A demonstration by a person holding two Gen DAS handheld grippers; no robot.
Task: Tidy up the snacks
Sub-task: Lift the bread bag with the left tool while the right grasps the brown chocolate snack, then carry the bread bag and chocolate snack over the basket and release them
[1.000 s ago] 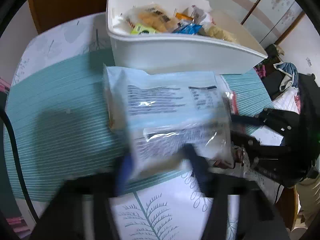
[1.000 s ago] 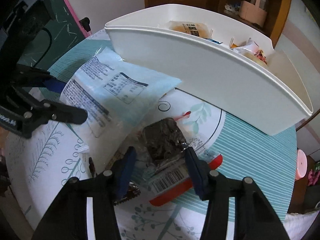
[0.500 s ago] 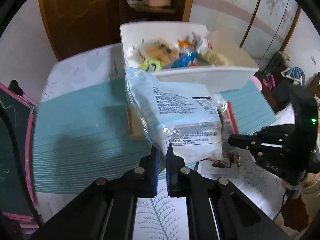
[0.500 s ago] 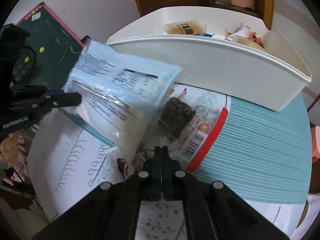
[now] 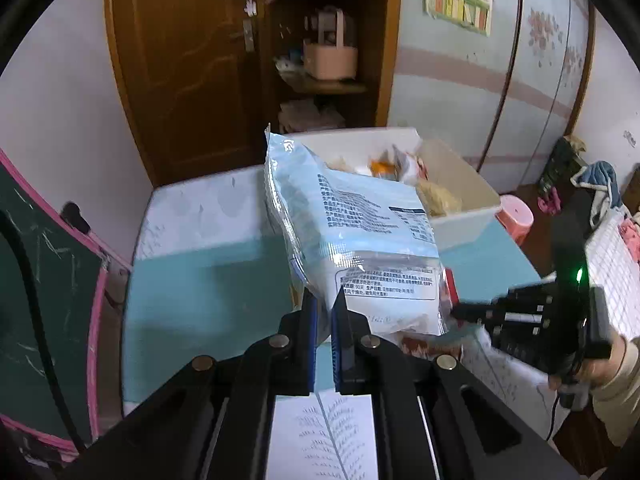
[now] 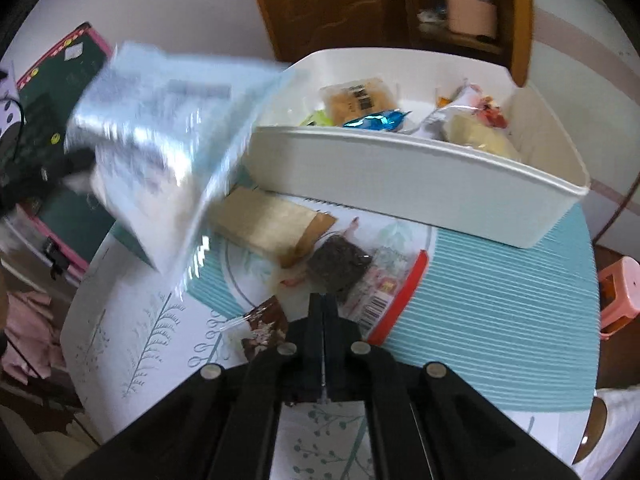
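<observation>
Left tongs [image 5: 325,304] clamp the bottom edge of the pale blue snack bag [image 5: 352,232], holding it up off the desk [image 5: 208,280] in front of the white bin [image 6: 420,184]. Right tongs [image 6: 323,306] pinch the clear packet of dark snack [image 6: 340,264], lying on the desk.

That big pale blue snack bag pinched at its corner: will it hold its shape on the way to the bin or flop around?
Probably floppy: the pale blue snack bag is thin crinkled film, held only at a lower corner by the left hand-held gripper. It looks puffy, so likely light for its size. Its glossy film may slip; it could swing before reaching the white bin.
</observation>
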